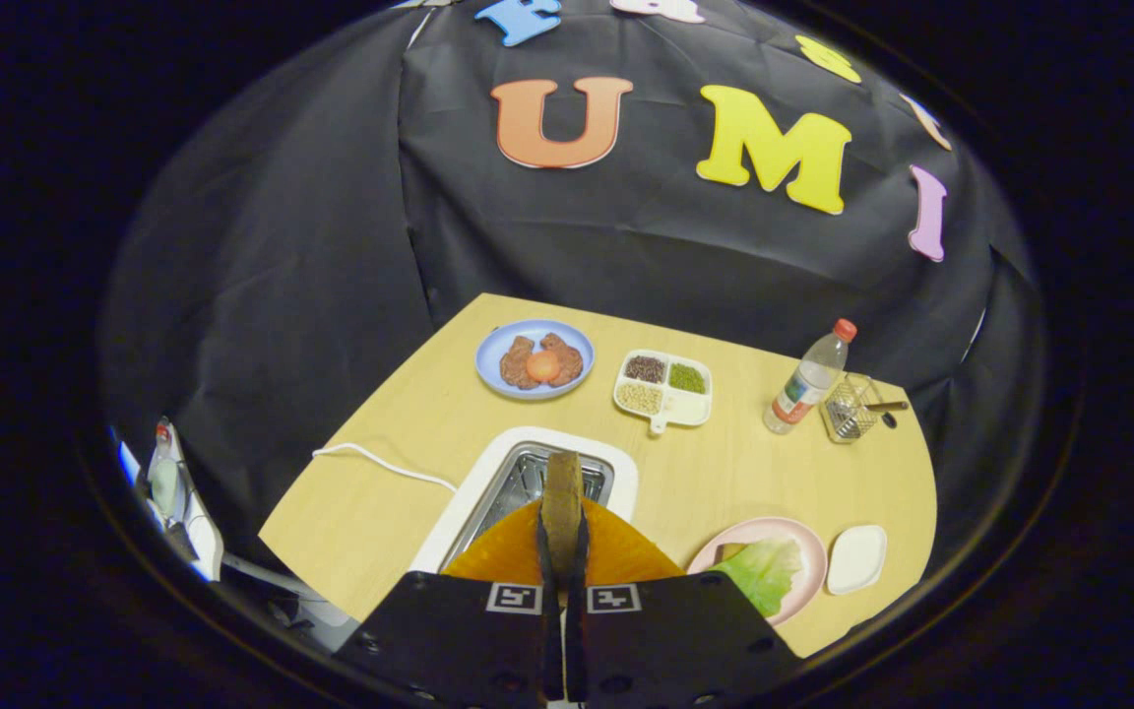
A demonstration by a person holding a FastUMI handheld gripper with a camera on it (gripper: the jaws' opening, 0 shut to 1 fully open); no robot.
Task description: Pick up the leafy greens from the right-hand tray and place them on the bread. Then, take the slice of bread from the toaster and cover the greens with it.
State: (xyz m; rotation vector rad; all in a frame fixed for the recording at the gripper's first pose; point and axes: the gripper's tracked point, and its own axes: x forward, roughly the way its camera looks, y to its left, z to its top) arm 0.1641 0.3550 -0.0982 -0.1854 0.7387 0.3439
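Above the toaster (537, 487): gripper (563, 551) is clamping the bread slice (563, 502) edge-on.
Waiting: greens (766, 571) on pink plate (803, 537).
Risk: thin grip, so the slice is liable to slip or tilt.

Booth with a wooden table

A light wooden table (409, 414) stands before a black cloth wall (311, 226); the cloth hangs in creases behind the table's far edge.

A staged recording booth set up as a kitchen corner: black cloth wall (331, 246) behind a small wooden table (409, 414) laid with a toaster (626, 468), plates of food (535, 359), a divided dish (663, 389) and a bottle (808, 379).
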